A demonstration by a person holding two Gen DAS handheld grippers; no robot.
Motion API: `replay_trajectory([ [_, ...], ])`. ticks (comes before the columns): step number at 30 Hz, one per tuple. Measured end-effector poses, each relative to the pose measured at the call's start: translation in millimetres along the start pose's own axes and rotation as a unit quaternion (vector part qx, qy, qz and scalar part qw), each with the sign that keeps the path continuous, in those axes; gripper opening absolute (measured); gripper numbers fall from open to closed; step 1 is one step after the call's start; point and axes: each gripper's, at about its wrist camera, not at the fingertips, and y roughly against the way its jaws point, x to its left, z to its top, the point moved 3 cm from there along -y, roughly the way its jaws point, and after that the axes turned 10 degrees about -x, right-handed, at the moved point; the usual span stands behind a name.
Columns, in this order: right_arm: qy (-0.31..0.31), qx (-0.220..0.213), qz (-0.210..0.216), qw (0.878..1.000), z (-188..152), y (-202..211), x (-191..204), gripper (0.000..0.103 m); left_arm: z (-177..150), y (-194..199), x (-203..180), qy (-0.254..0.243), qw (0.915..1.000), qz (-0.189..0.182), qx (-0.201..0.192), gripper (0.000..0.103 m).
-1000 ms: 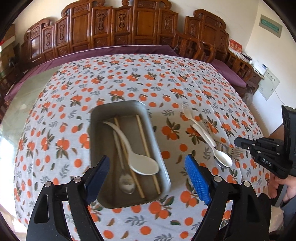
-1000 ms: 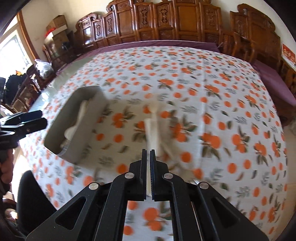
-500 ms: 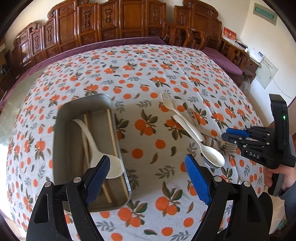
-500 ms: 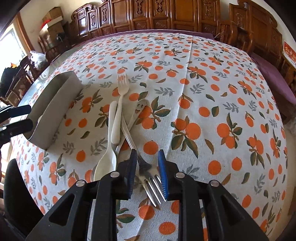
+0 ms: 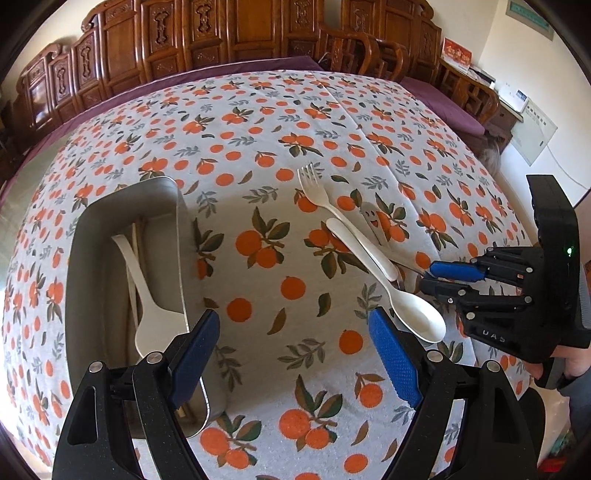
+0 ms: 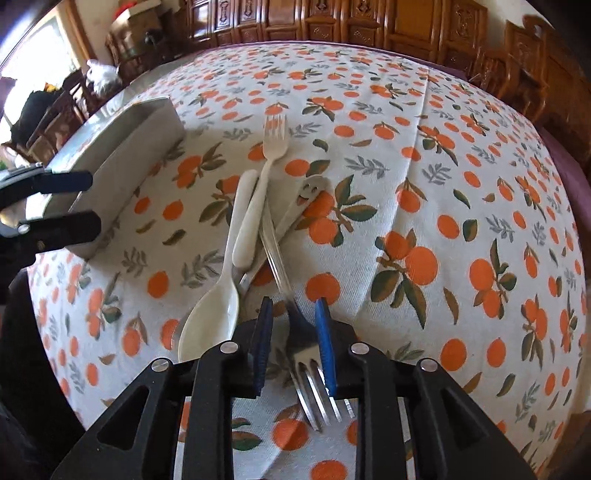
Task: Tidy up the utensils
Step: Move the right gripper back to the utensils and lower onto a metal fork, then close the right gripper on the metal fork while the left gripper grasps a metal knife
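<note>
A metal tray [image 5: 85,236] sits at the left of the table and holds a white spoon [image 5: 149,317] and chopsticks [image 5: 136,236]. To its right lies a pile: a white fork [image 6: 267,177], a white spoon [image 6: 218,306], a metal utensil with a smiley handle [image 6: 308,194] and a metal fork [image 6: 306,354]. My right gripper [image 6: 291,312] is open, its blue pads [image 6: 322,325] on either side of the metal fork's neck. My left gripper [image 5: 291,332] is open and empty, between the tray and the pile.
An orange-print cloth [image 5: 288,122] covers the table. Carved wooden chairs [image 5: 221,33] line the far side. The table's right edge drops off near a wall panel [image 5: 533,136].
My right gripper let go of a white utensil, dropped onto the pile and now straddles the metal fork. My left gripper moved right, off the tray.
</note>
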Motion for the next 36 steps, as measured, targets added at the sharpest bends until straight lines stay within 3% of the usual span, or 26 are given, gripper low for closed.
replay_trajectory([
  [6,0.013,0.003,0.014,1.000,-4,5,1,0.010,1,-6,-7,-0.002,1.0000,-0.003,0.006,0.079],
  [19,-0.025,-0.019,0.011,0.999,-19,38,-14,0.008,8,-41,-41,-0.004,0.9994,-0.021,0.026,0.079],
  [20,-0.027,-0.022,0.009,0.999,-19,40,-16,0.000,8,-46,-44,-0.005,0.9993,-0.022,0.031,0.079],
  [28,-0.038,-0.036,0.003,0.999,-17,49,-27,0.000,6,-66,-53,-0.005,0.9986,-0.020,0.049,0.079],
  [36,-0.031,-0.037,0.002,0.999,-21,46,-18,0.001,6,-75,-56,-0.004,0.9982,-0.021,0.057,0.057],
])
